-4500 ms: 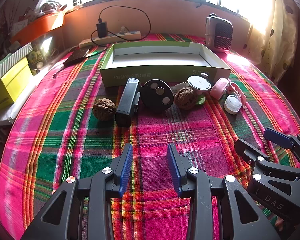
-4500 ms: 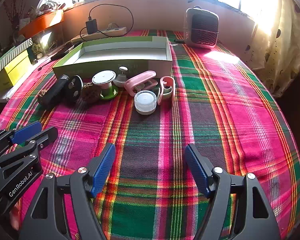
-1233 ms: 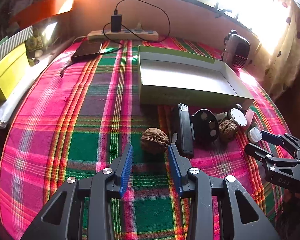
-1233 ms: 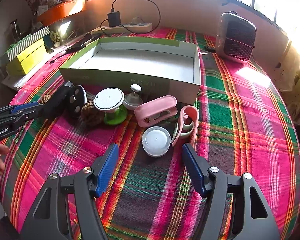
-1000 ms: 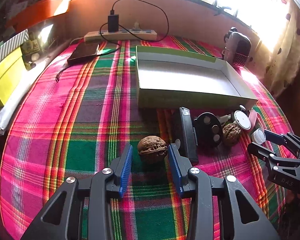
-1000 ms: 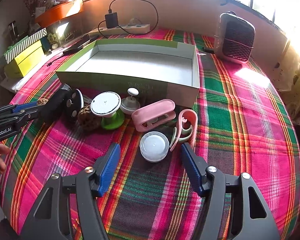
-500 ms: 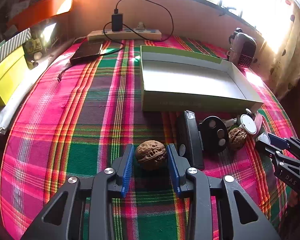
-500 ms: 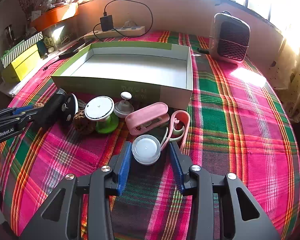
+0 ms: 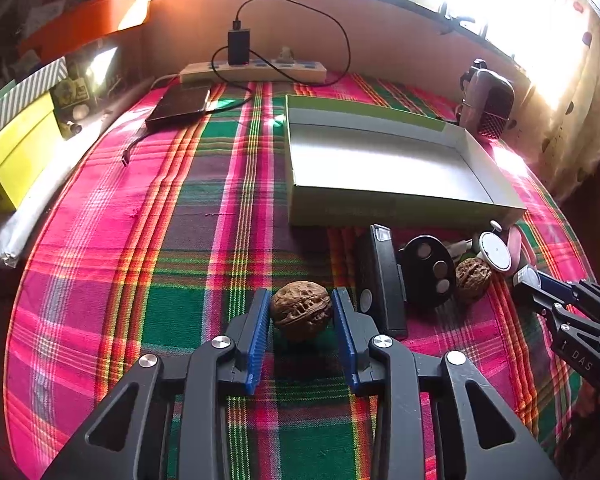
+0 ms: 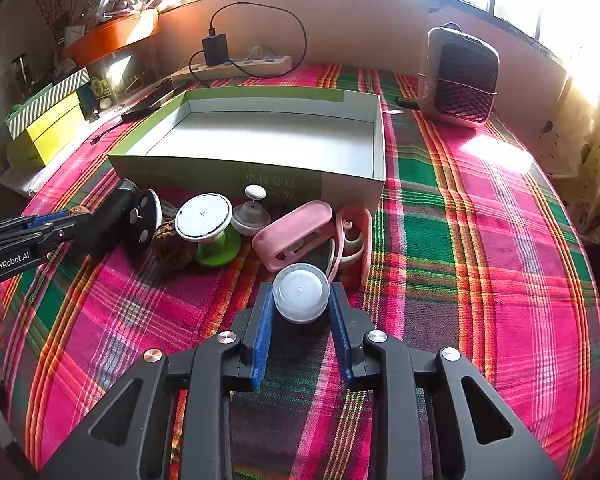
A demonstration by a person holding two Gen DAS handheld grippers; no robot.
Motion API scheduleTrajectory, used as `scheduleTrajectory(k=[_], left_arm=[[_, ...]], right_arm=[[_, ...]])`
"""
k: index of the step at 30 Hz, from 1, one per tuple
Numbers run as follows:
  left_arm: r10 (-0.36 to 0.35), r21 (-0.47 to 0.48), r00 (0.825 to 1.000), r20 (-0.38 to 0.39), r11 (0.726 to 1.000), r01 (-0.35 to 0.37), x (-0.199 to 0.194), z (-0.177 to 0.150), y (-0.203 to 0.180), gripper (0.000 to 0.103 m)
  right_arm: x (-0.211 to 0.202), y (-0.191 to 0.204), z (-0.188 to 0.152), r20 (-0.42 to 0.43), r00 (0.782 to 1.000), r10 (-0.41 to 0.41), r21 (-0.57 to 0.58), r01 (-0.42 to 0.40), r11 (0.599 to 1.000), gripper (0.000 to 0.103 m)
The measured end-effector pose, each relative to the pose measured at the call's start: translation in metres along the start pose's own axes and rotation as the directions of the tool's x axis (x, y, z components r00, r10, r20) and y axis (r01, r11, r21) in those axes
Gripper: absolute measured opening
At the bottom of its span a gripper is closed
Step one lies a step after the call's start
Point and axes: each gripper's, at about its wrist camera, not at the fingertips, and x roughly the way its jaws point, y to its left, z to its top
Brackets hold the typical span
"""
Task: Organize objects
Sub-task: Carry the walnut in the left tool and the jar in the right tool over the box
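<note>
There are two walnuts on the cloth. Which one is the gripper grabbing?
The walnut between the left gripper pads, left of the black case. The other walnut lies free among the clutter, beside the round black disc.

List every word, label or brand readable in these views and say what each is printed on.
"GenRobot.AI": white lettering on the black body of the left gripper, seen in the right wrist view.
"DAS": on the black body of the right gripper, seen in the left wrist view; more may be cut off.
Pale print on the green box front wall: too blurred to read.
</note>
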Motion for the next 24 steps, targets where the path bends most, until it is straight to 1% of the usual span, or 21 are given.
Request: scheduleTrajectory(k=[6, 12, 17, 22, 24], left_arm=[[-0.023, 0.022, 0.999, 0.03, 1.0, 0.023, -0.015, 0.01, -0.006, 0.029], [-0.05, 0.043, 0.998, 0.041, 0.998, 0.048, -0.02, 0.03, -0.013, 0.029], [-0.079, 0.056, 0.996, 0.045, 0.995, 0.077, -0.015, 0.051, -0.021, 0.029], [-0.095, 0.048, 0.995, 0.018, 0.994, 0.094, 0.002, 0.069, -0.027, 0.029], [-0.098, 0.053, 0.995, 0.023, 0.994, 0.097, 0.007, 0.075, -0.029, 0.029]], right_arm=[[-0.014, 0.001, 0.007, 0.029, 0.999, 0.026, -0.008, -0.026, 1.0, 0.029], [-0.027, 0.002, 0.029, 0.069, 0.997, 0.036, -0.017, -0.034, 0.999, 0.029], [-0.025, 0.005, 0.054, 0.078, 0.996, 0.05, -0.035, -0.048, 0.998, 0.029], [-0.014, 0.004, 0.077, 0.077, 0.994, 0.082, -0.028, -0.08, 0.996, 0.029], [-0.008, 0.006, 0.085, 0.073, 0.994, 0.08, -0.03, -0.078, 0.997, 0.029]])
